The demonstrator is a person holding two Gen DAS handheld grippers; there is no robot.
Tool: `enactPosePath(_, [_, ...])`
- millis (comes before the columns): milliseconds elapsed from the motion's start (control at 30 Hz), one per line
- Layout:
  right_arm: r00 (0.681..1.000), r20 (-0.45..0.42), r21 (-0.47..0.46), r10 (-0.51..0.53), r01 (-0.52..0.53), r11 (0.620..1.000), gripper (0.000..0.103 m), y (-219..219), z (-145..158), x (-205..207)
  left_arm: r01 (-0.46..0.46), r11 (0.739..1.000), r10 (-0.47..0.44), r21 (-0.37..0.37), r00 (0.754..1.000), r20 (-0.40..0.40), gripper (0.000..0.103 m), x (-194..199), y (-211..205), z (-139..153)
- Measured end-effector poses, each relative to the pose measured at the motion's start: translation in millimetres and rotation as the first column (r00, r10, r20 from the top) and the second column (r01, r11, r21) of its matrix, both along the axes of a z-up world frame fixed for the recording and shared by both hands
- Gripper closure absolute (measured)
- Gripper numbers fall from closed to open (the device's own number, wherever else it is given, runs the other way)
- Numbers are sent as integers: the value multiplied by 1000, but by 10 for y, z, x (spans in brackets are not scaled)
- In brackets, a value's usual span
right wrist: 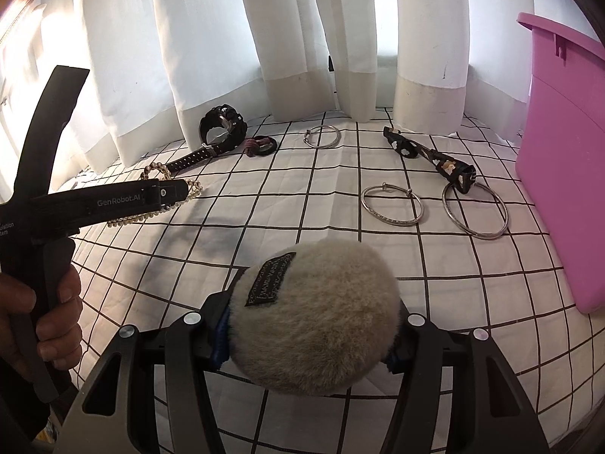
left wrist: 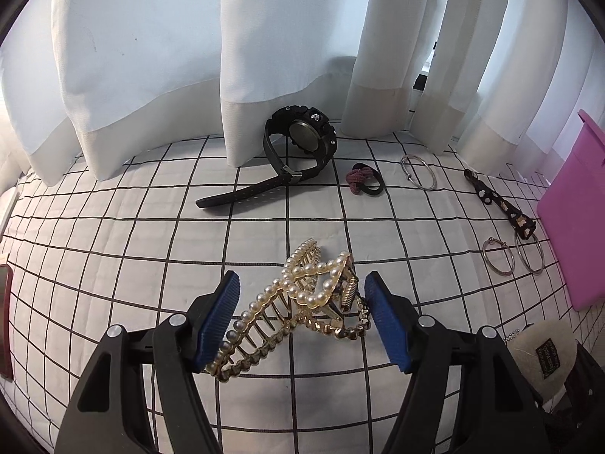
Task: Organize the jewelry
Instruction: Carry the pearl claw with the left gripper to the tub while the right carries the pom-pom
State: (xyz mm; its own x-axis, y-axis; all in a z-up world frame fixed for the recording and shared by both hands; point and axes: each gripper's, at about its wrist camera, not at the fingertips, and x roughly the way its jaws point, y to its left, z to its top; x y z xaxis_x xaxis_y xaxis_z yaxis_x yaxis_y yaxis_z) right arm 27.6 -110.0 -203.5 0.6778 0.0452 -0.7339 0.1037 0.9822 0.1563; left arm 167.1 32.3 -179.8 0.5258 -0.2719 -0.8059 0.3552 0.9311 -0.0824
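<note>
A gold hair claw set with pearls (left wrist: 302, 295) hangs between the blue pads of my left gripper (left wrist: 302, 283), which is shut on it across its length, just above the checked bedsheet (left wrist: 113, 265). The right wrist view shows the same left gripper (right wrist: 177, 191) from the side, the claw (right wrist: 155, 172) at its tip and a hand (right wrist: 45, 317) on the handle. My right gripper (right wrist: 308, 336) is shut on a fluffy beige pom-pom (right wrist: 321, 321) with a black label, which hides its pads. The pom-pom (left wrist: 537, 352) also shows at the lower right of the left wrist view.
On the sheet lie a black watch (left wrist: 302, 143), a dark hair tie (left wrist: 363, 179), a silver bangle (left wrist: 418, 172), two more bangles (right wrist: 391, 204) (right wrist: 474, 210) and a black patterned strap (right wrist: 431, 155). A pink box (right wrist: 559, 151) stands at the right. White curtains (left wrist: 264, 56) hang behind.
</note>
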Motion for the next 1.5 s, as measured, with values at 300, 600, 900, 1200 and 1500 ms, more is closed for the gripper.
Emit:
enactPosePath(300, [1000, 0, 20, -8, 8, 1000, 46, -30, 53, 5, 16, 1000, -16, 4, 1000, -15, 83, 8, -8, 79])
enactPosePath(600, [1000, 2, 23, -10, 10, 1000, 46, -17, 34, -11, 33, 999, -33, -3, 999, 4, 87, -1, 8, 89])
enactPosePath(900, [1000, 8, 26, -11, 11, 1000, 46, 3, 62, -16, 19, 999, -20, -31, 1000, -9, 96, -12, 106, 131])
enactPosePath(1200, [999, 33, 20, -5, 4, 1000, 46, 35, 218, -52, 15, 998, -15, -53, 1000, 16, 96, -39, 222, 330])
enactPosePath(1500, [998, 59, -6, -33, 33, 999, 46, 10, 543, -154, 54, 998, -53, -40, 998, 29, 96, -109, 188, 595])
